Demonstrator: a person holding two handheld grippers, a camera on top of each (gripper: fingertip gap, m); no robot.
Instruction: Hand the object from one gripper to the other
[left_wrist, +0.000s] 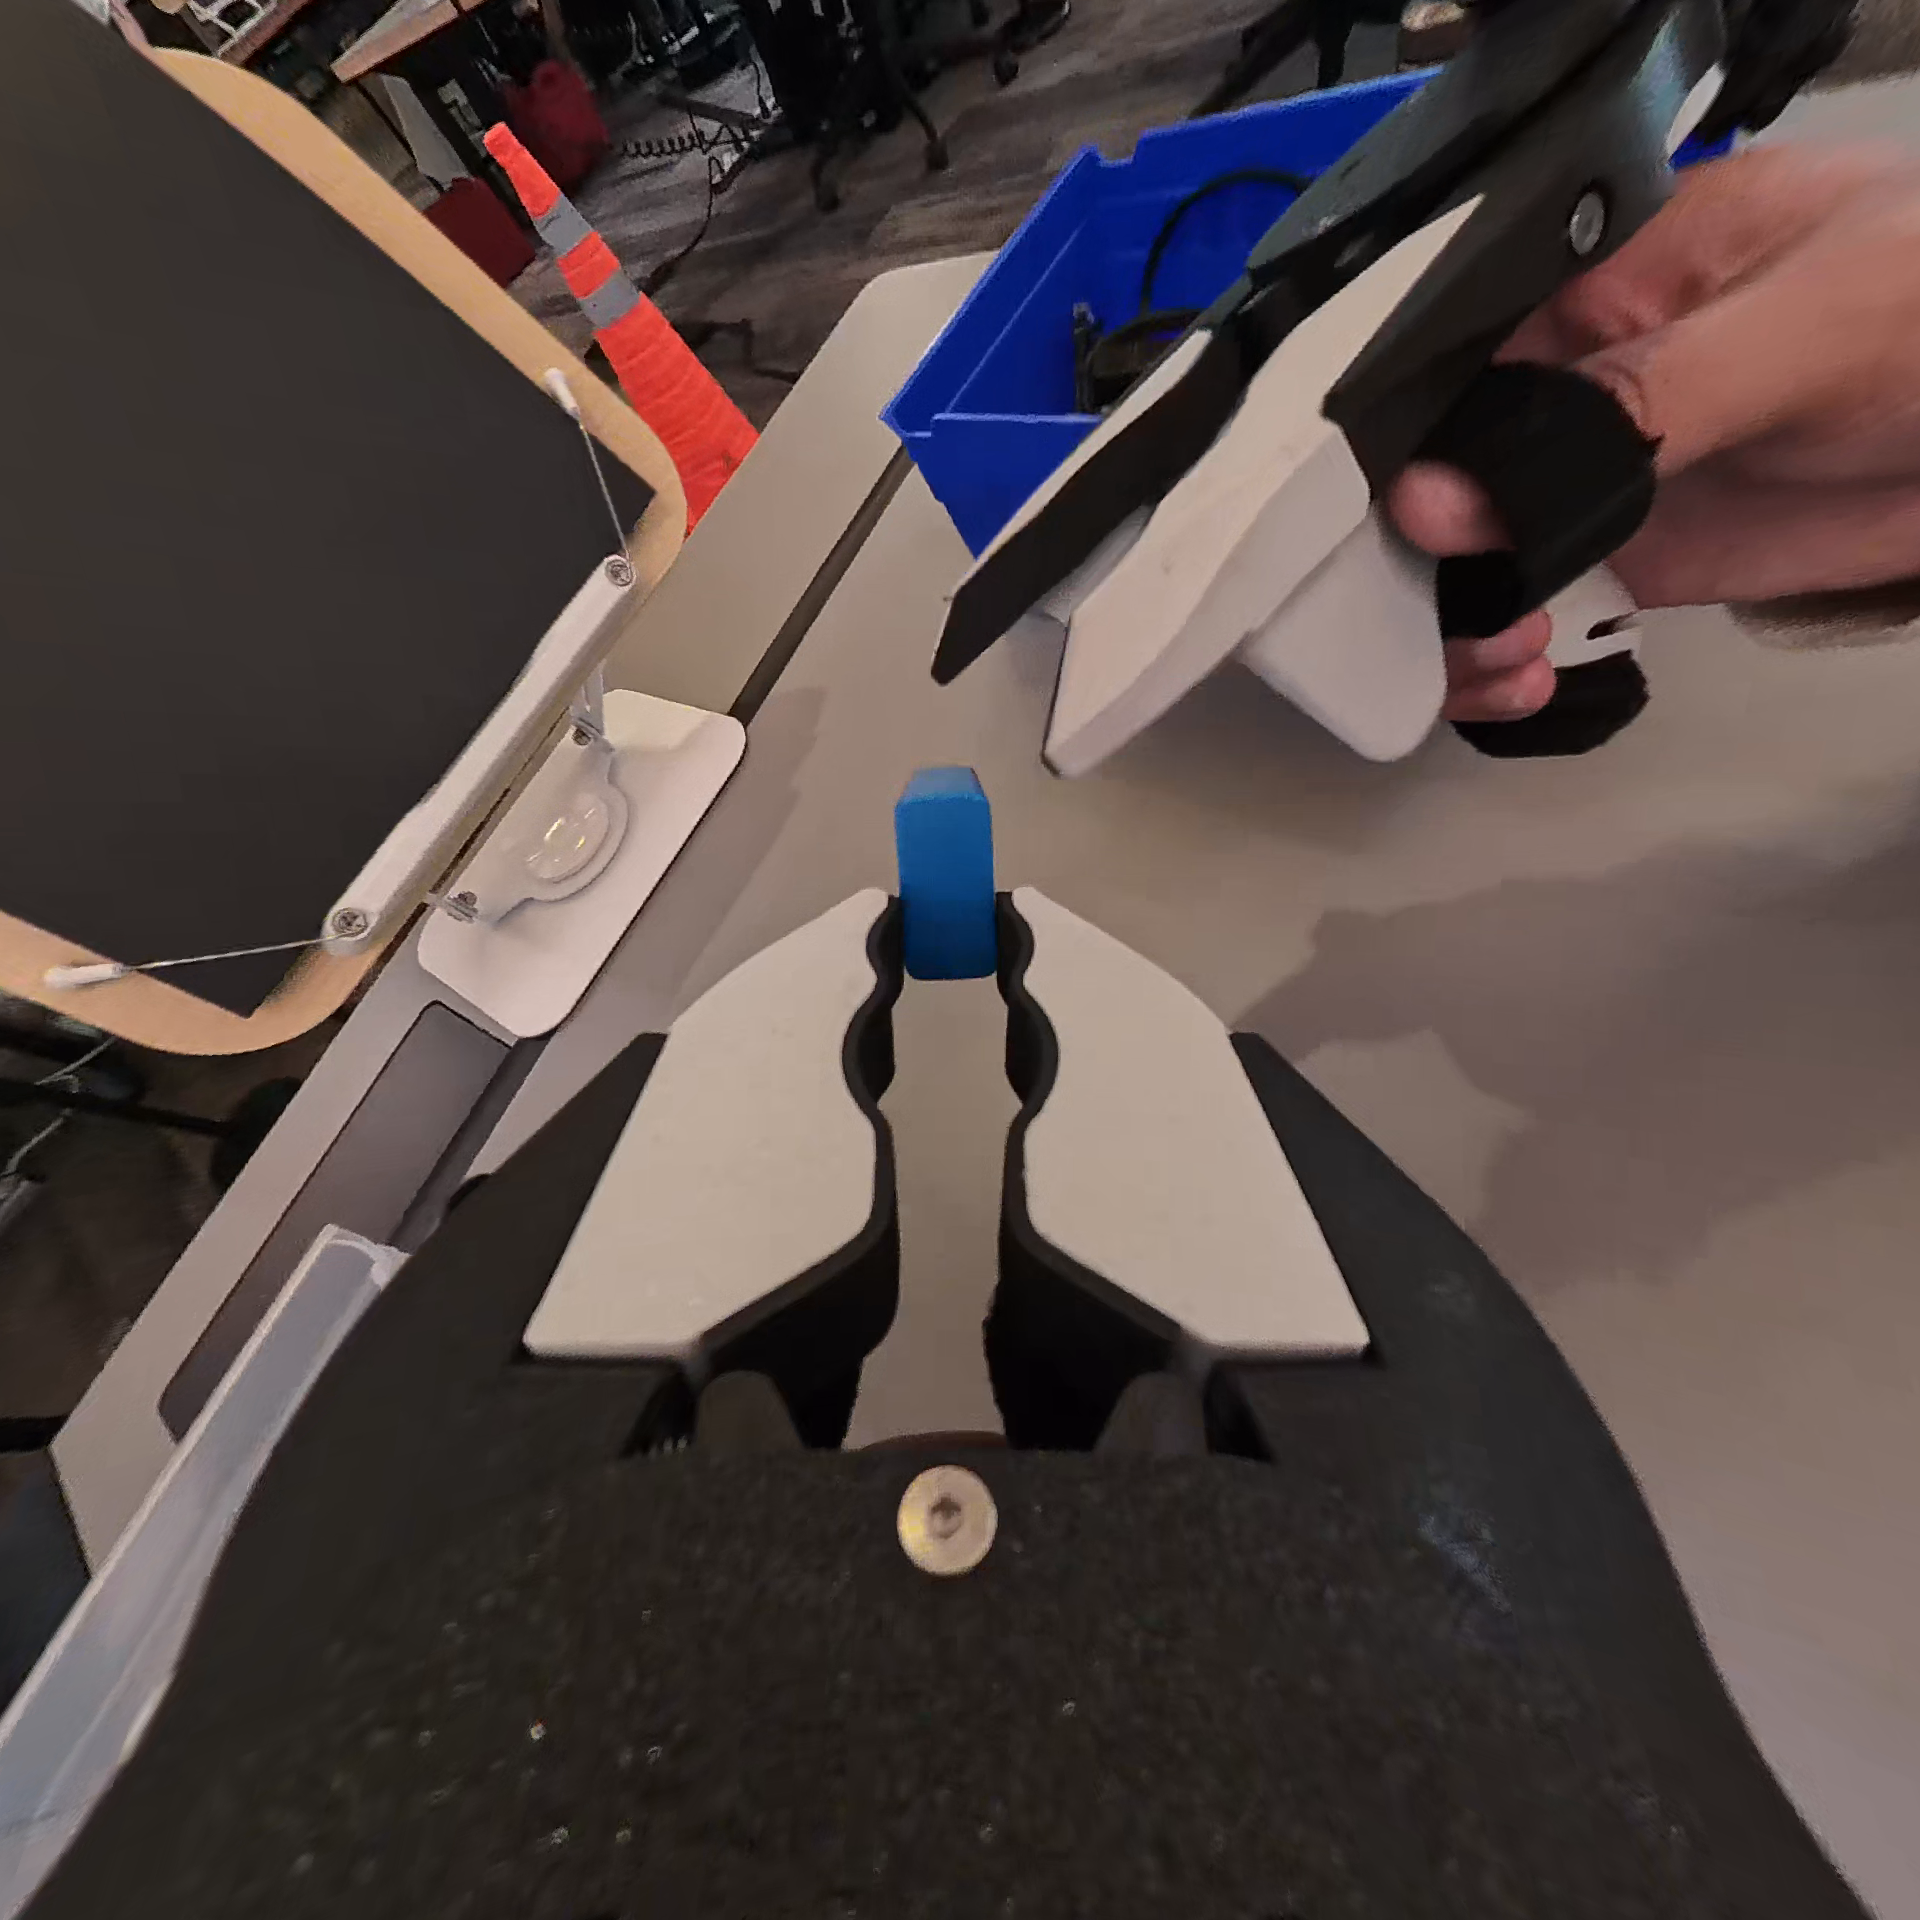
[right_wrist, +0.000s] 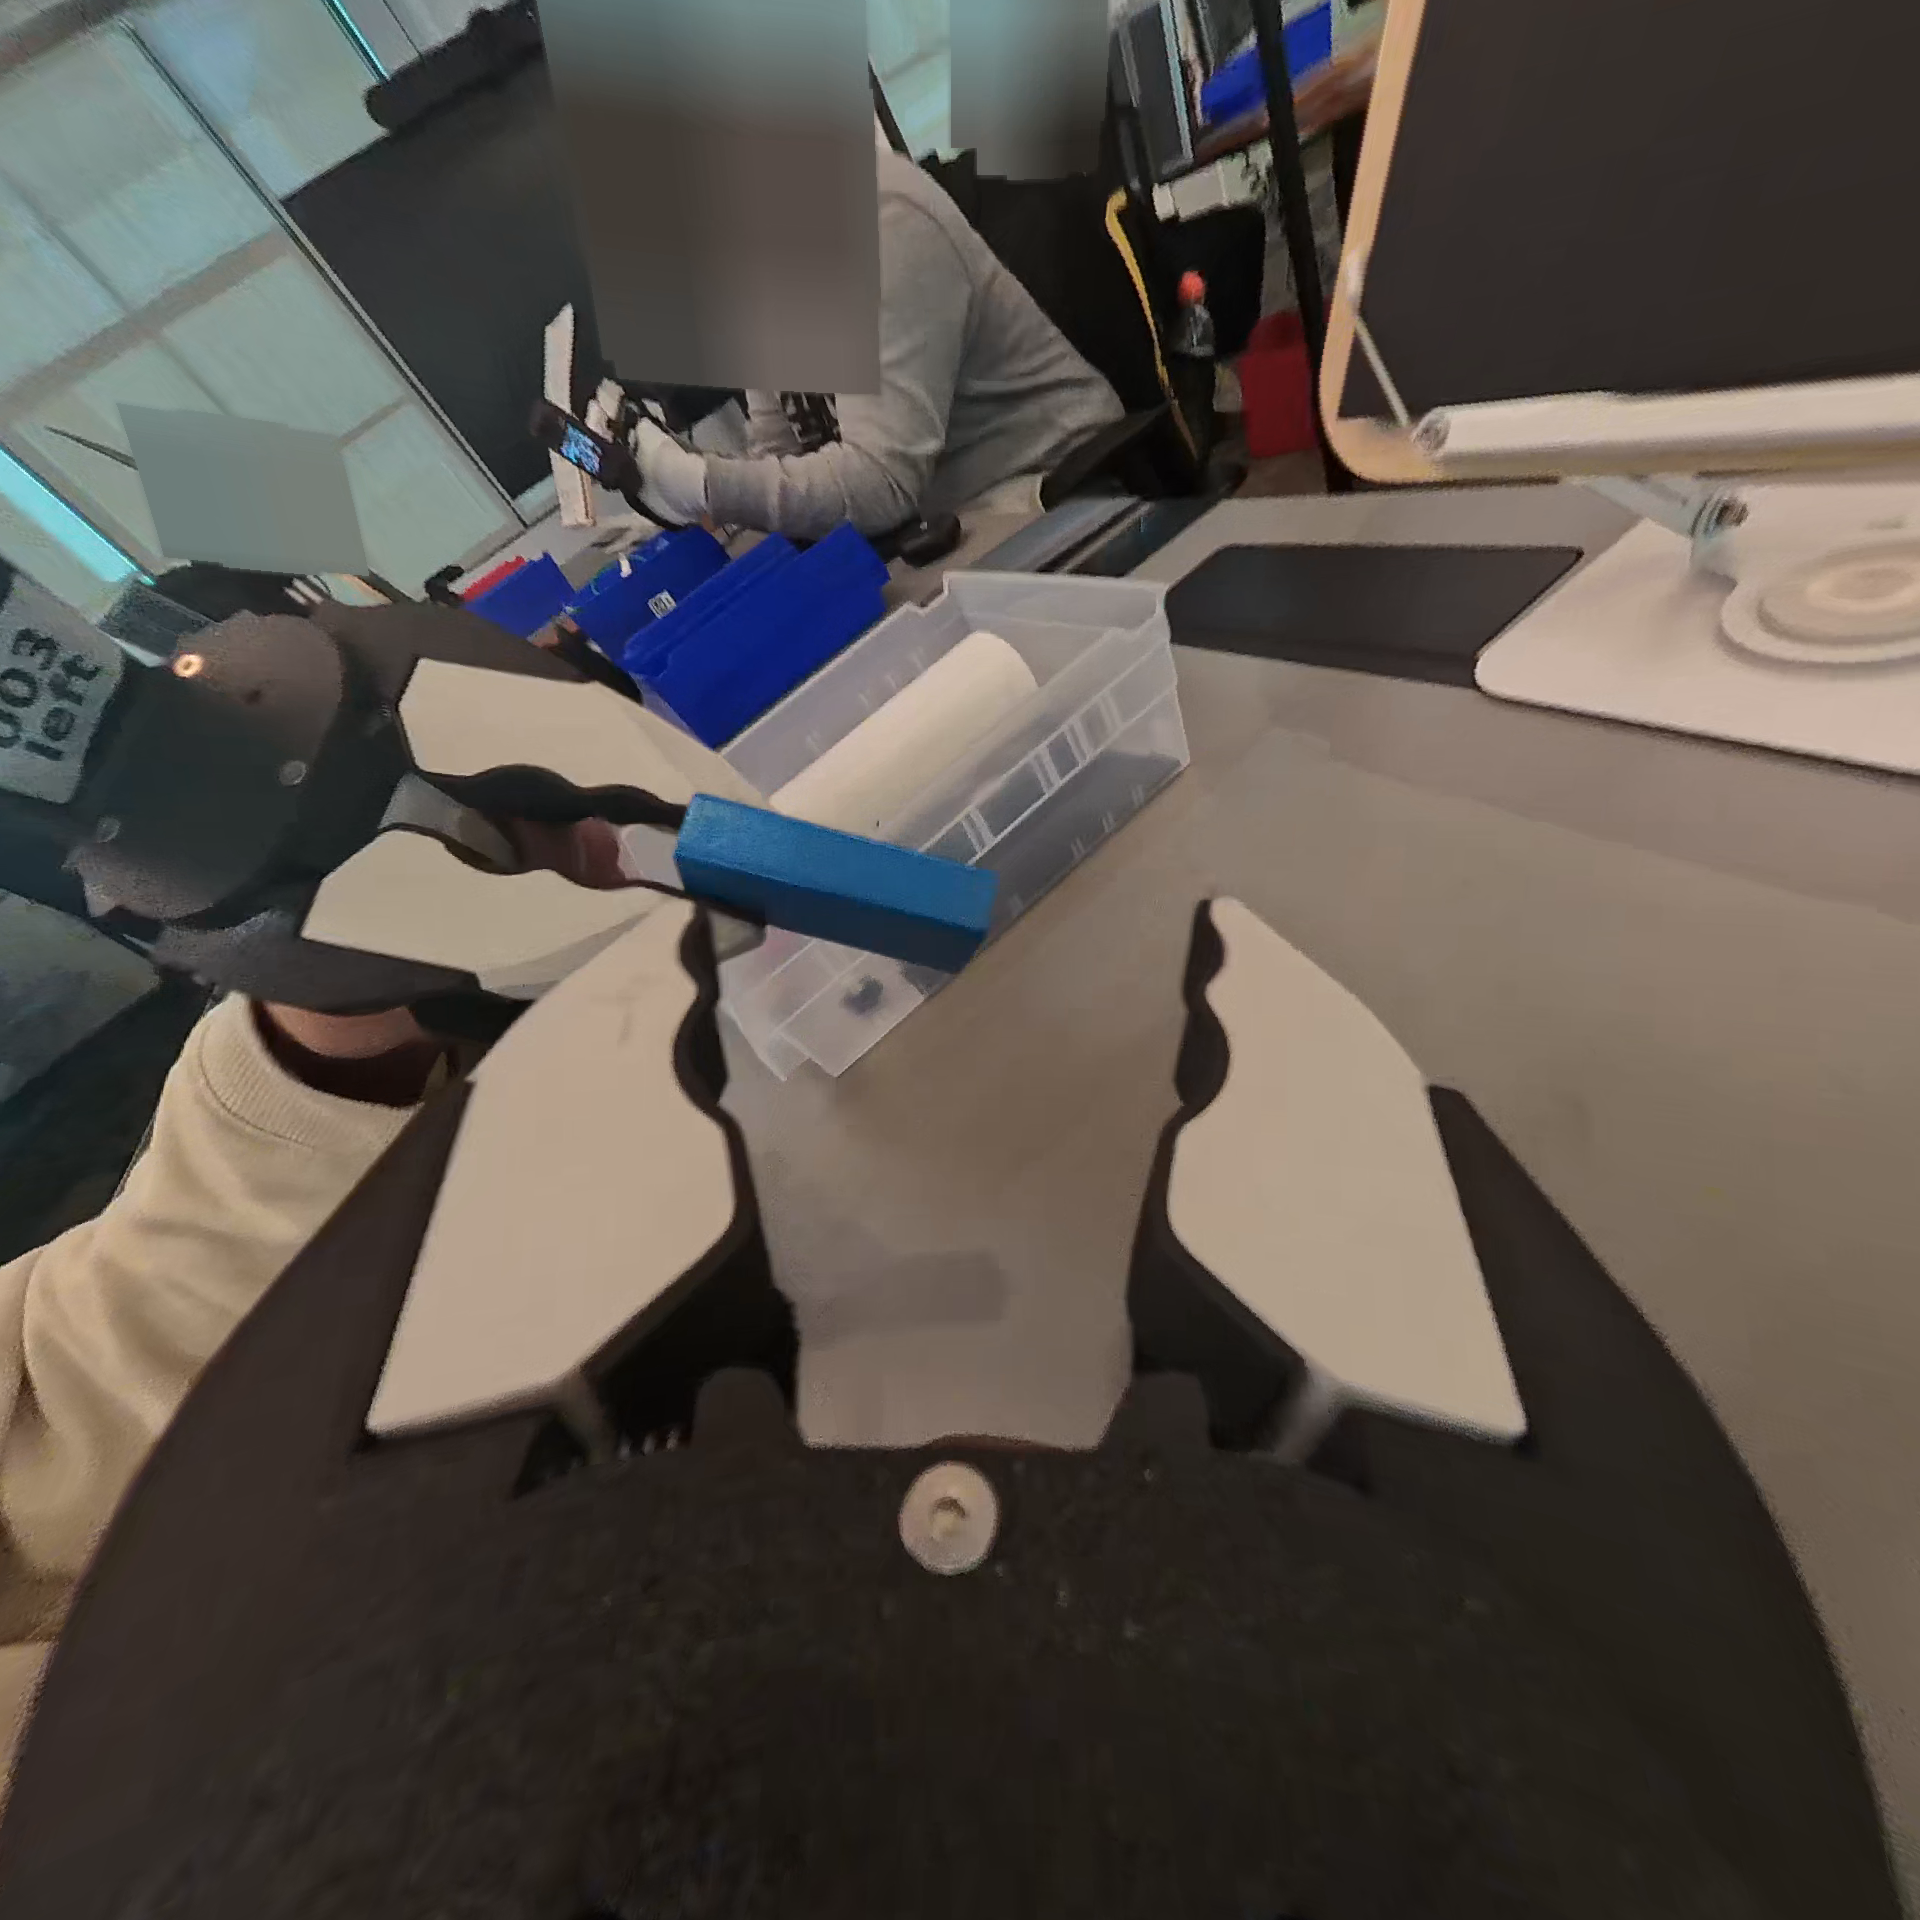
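My left hand-held gripper (left_wrist: 945, 935) is clamped on one end of the blue block (left_wrist: 943, 883), which juts forward past its fingertips above the grey desk (left_wrist: 1455, 1039). At two o'clock from it, my right hand-held gripper (left_wrist: 997, 696) hangs near the block without touching, jaws spread wide and empty. From the right wrist view, a clear plastic bin (right_wrist: 1039, 665) sits beyond the block at twelve o'clock. Farther off at one o'clock in the left view stands a blue bin (left_wrist: 997, 457).
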